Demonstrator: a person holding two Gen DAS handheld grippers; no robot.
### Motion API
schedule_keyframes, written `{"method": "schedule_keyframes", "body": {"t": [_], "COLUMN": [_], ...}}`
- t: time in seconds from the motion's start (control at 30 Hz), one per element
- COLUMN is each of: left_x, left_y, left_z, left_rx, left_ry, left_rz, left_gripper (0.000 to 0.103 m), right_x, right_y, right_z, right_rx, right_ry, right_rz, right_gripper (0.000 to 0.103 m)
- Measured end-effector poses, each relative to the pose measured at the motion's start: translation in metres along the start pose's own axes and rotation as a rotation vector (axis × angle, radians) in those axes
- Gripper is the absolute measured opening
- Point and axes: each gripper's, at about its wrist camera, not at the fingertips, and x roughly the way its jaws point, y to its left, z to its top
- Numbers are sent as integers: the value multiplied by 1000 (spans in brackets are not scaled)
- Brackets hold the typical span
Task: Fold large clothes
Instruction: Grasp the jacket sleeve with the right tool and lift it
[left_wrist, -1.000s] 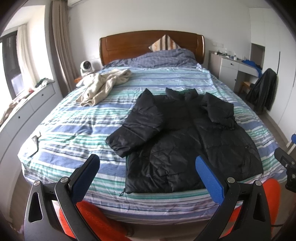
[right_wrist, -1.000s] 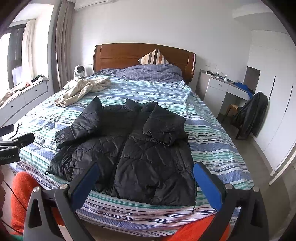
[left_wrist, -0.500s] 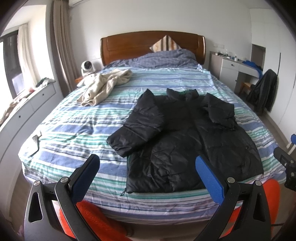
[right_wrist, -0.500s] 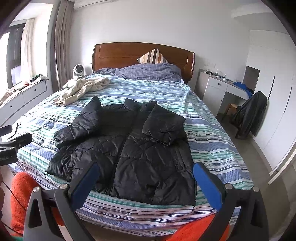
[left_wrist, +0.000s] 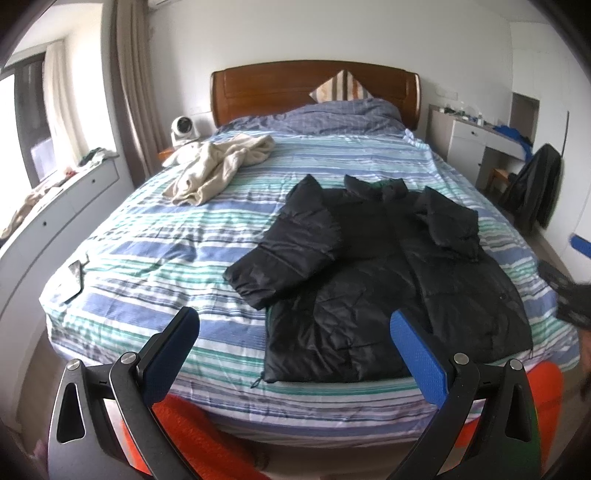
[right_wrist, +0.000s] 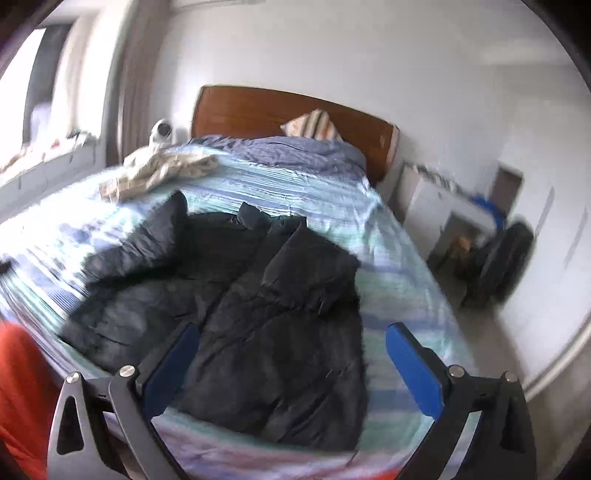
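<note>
A black puffer jacket (left_wrist: 384, 280) lies flat on the striped bed (left_wrist: 155, 243), collar toward the headboard, both sleeves folded in over the body. My left gripper (left_wrist: 291, 343) hangs open above the bed's near edge, short of the jacket's hem, nothing between its blue pads. The right wrist view is blurred and tilted; there the jacket (right_wrist: 258, 306) fills the middle, and my right gripper (right_wrist: 291, 358) is open just over its lower hem, holding nothing. Part of the right gripper (left_wrist: 576, 291) shows at the right edge of the left wrist view.
A cream garment (left_wrist: 218, 166) lies crumpled at the bed's far left. A small dark object (left_wrist: 72, 280) rests near the left edge. Pillow and wooden headboard (left_wrist: 314, 88) at the back. White desk (left_wrist: 476, 144) and a chair with a dark coat (left_wrist: 535, 192) stand right. Orange clothing (left_wrist: 192, 435) shows below.
The right gripper has swung forward and tilted toward the jacket, blurring its view. The left gripper has barely moved. The jacket lies as before.
</note>
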Motion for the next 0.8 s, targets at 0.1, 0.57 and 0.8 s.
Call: {"method": "schedule_keyframes", "body": {"t": [0.1, 0.57, 0.8], "left_x": [-1, 6, 21], "left_y": [8, 34, 31], "left_z": [-2, -17, -18], "left_rx": [-17, -47, -32], "left_ry": [2, 68, 102], "left_rz": [21, 127, 116], "left_gripper": [103, 103, 103], "right_x": [70, 284, 167], "right_y": [-1, -21, -165], "right_z": [10, 22, 53], "right_rx": [-79, 77, 349], "right_ry": [74, 278, 33], "right_rz": [81, 159, 14], "right_gripper": [103, 12, 12]}}
